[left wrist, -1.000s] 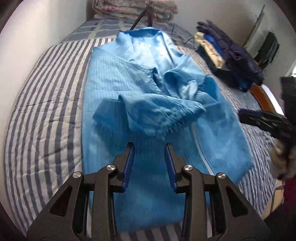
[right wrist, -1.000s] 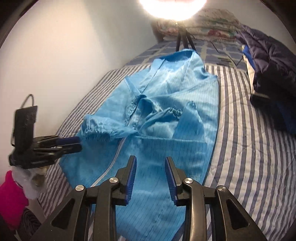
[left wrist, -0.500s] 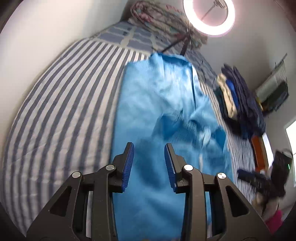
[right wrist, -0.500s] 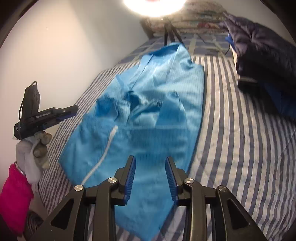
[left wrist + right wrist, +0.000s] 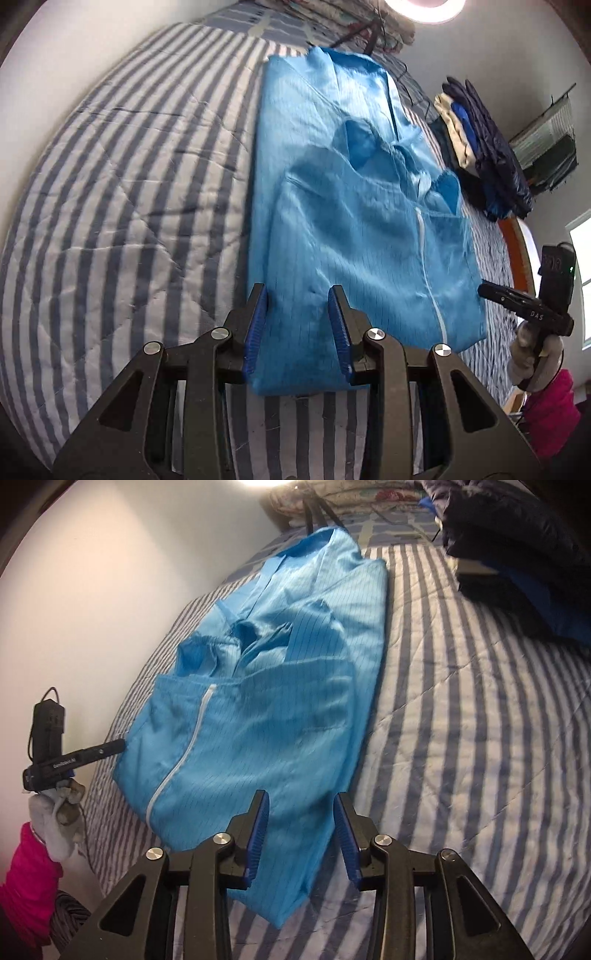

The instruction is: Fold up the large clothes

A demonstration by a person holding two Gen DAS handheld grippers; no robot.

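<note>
The coat (image 5: 354, 206) lies flat on the striped bed (image 5: 122, 177), its long axis running away from both grippers, collar at the far end near the tripod legs, hem nearest. It is a light blue, thin, pinstriped garment with a white zipper (image 5: 184, 753) down the front; both sleeves are folded in across the chest, where the cloth bunches. The body looks narrowed to a long strip with fairly straight side edges.

The hem sits just ahead of and below both sets of jaws. The left gripper (image 5: 297, 328) hangs over the hem corner on its side, the right gripper (image 5: 301, 830) over the opposite hem corner, so each hand is nearest its own corner. Both sets of jaws stand apart with nothing between the pads; the right ones have just been opening a little.

The next move is likely to pinch the two hem corners and carry them toward the collar, which needs the grippers to come down onto the cloth edge.

A dark pile of clothes (image 5: 517, 554) lies well apart on the bed's right side.
</note>
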